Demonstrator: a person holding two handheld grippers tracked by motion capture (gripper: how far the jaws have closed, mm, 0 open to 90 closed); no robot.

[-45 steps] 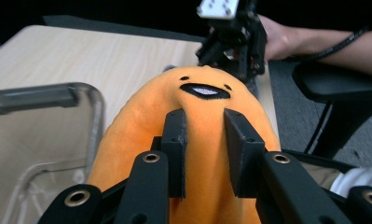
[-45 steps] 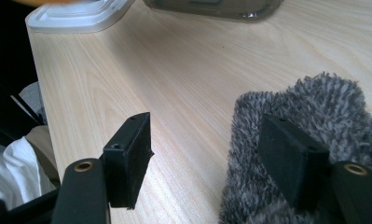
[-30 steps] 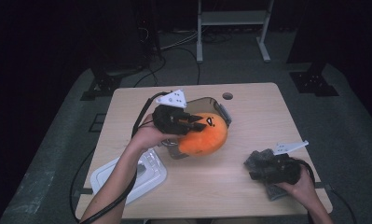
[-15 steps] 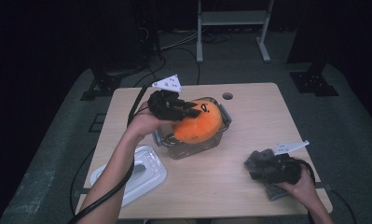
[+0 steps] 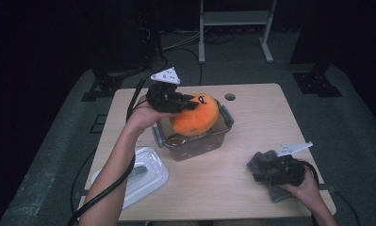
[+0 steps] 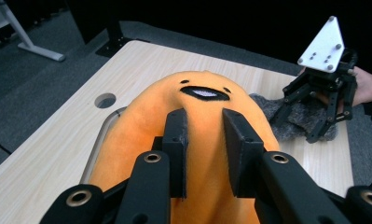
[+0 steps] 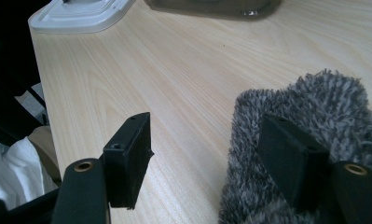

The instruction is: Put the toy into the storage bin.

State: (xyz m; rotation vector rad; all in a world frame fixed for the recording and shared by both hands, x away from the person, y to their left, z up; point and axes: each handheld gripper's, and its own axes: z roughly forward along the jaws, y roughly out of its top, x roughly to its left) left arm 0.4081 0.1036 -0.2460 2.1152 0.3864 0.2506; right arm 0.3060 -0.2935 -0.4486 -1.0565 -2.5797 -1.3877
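At the left of the table (image 5: 251,127), near its front edge, a white container lid (image 5: 141,172) lies flat and untouched, well clear of the work. Just right of it, the left claw (image 5: 188,104) is clamped on the orange plush toy (image 5: 195,117), pinching a fold of fabric at its back, as the left gripper view shows with the pads sunk into the pile (image 6: 207,154). The toy, with its small stitched face, sits partly inside the clear plastic container (image 5: 192,141), its top bulging above the rim.

The step in hand looks like seating the toy in the box. To do it well, the claw should press the soft body down and toward the centre so that no plush overhangs the rim or the side latches, and let go only once the toy rests on the bottom; a pinch released early may let it spring back up.

Farther right, near the front corner, the right claw (image 5: 258,165) rests on the table with its jaws apart, one pad lying against a grey shaggy cloth (image 7: 309,149), not squeezing it.
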